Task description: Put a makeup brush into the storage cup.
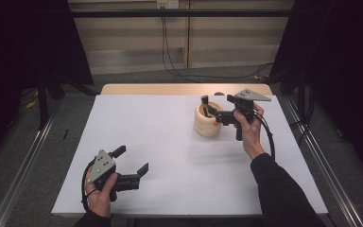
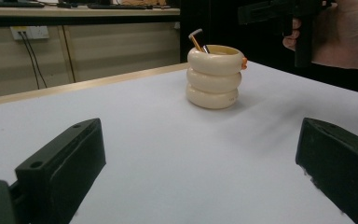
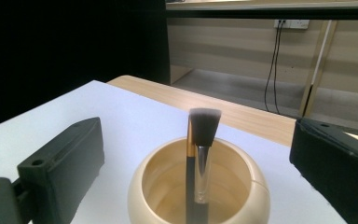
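Cream holder [image 1: 207, 121] of three stacked rings upright on the white desk [image 1: 170, 156], toward the far right corner, set in a little from the far edge. Inside it, a makeup brush [image 3: 200, 140] standing nearly upright, bristles up, gold band below the bristles, silver ferrule lower down, dark handle down into the cup. From the left gripper view, brush [image 2: 196, 41] leaning against the holder's [image 2: 213, 77] far rim, a small orange bit on the rim's right side.

Right gripper [image 1: 212, 109] held in a hand [image 1: 248, 130] just right of the holder, reaching over its mouth. Jaws spread wide, one on each side of the brush, pads clear of it and gripping nothing. Seen along those jaws, holder [image 3: 198, 186] directly below and between them.

Left gripper [image 1: 132, 161] in the other hand [image 1: 99, 189] near the near left corner of the desk, well apart from the holder, pointing across the desk toward it. Jaws wide apart, nothing between them but bare desk [image 2: 168, 140]. Right gripper's dark body [image 2: 284, 14] and hand above and right of the holder in that view.

Wooden strip [image 1: 184, 89] along the far edge of the desk.
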Demonstrator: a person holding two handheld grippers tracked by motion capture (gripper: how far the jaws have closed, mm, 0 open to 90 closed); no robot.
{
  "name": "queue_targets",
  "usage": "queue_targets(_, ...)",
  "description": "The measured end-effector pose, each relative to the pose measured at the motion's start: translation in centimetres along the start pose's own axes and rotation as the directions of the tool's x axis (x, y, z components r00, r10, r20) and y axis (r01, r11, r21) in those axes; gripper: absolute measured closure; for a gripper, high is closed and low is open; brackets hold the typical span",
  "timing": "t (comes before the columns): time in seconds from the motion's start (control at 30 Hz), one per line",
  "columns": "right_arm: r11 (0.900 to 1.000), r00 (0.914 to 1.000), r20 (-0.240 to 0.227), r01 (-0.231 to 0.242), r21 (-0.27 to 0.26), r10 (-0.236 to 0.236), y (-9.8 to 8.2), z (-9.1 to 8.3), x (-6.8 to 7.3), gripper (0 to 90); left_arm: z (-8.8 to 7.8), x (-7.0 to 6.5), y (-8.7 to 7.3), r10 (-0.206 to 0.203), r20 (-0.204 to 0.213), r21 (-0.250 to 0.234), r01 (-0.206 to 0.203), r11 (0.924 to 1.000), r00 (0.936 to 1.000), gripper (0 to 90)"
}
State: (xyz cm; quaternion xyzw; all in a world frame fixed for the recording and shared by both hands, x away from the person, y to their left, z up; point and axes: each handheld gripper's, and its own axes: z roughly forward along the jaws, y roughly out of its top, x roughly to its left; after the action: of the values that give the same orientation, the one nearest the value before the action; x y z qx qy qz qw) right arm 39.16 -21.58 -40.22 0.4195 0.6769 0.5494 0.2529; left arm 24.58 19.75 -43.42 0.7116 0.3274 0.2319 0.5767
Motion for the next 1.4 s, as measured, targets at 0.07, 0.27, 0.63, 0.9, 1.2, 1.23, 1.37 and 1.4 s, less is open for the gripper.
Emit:
queue_targets(0.07,1.0,1.0,0.007,0.004,-0.002,-0.004,0.0,-0.4,0.0,2.8,0.0,0.0,0.0,0.0,0.001,0.0,0.0,1.0,1.0,1.3)
queue_targets(0.27,1.0,0.9996,0.025,0.008,-0.017,-0.008,-0.5,-1.5,0.3,2.6,-0.1,0.0,0.0,-0.005,0.004,-0.005,0.005,1.0,1.0,1.3)
queue_targets(0.63,1.0,0.9989,0.043,0.018,-0.013,-0.018,-1.6,-3.7,0.3,2.7,-0.2,0.0,0.0,-0.003,-0.005,-0.007,0.003,1.0,1.0,1.3)
queue_targets(0.9,1.0,0.9971,0.073,0.019,-0.013,-0.018,-2.2,-5.9,-0.2,2.8,-0.2,0.0,0.1,-0.001,-0.006,-0.01,0.001,1.0,1.0,1.2)
queue_targets(1.2,1.0,0.9965,0.082,0.018,-0.01,-0.017,-3.1,-8.2,-0.1,2.6,-0.2,0.0,0.0,-0.003,-0.015,-0.009,0.003,1.0,0.9999,0.9)
queue_targets(1.23,1.0,0.9963,0.084,0.02,-0.001,-0.019,-3.3,-8.5,0.0,2.6,-0.2,0.0,0.0,-0.003,-0.012,-0.011,0.003,0.9999,0.9999,0.9)
queue_targets(1.37,1.0,0.9952,0.097,0.011,-0.007,-0.011,-3.8,-9.5,-0.1,2.5,-0.3,0.1,0.0,-0.002,-0.013,-0.011,0.002,0.9999,0.9999,0.9)
queue_targets(1.4,1.0,0.9948,0.102,0.006,-0.013,-0.005,-4.0,-9.8,-0.1,2.5,-0.3,0.1,0.0,-0.001,-0.013,-0.008,0.001,1.0,0.9999,1.0)
